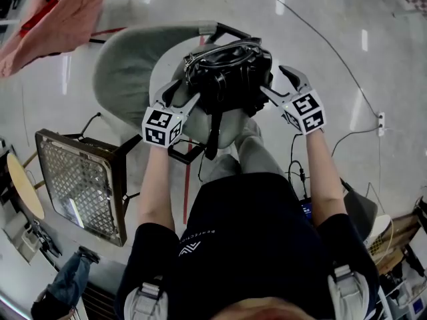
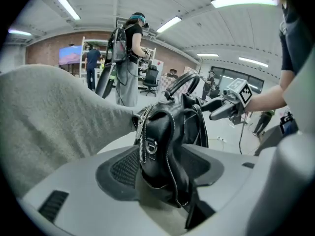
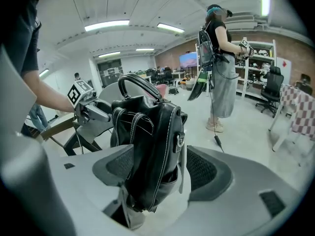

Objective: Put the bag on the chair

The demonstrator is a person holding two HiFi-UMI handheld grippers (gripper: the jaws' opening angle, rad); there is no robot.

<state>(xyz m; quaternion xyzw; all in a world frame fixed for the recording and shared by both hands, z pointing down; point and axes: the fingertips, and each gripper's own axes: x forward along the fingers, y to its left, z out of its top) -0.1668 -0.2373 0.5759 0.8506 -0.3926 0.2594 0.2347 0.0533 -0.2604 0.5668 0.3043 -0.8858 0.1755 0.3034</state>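
1. Slip hazard: the left gripper (image 1: pixel 181 96) and the right gripper (image 1: pixel 279 84) each have their fingers clamped on one end of the bag (image 1: pixel 227 75). The soft leather may deform and pull free if either grip slackens.
2. Tip hazard: the bag is over the seat of the chair (image 1: pixel 120 65), towards its front edge. It is unclear whether its base rests there. If released off-centre, it could topple to the floor (image 1: pixel 320 19).
3. Snag hazard: the dangling strap (image 1: pixel 213 135) could catch a finger on withdrawal.
4. Appearance: glossy black, pale stitching, metal zip (image 2: pixel 141 132), arched handle (image 3: pixel 140 85), slack creased walls.
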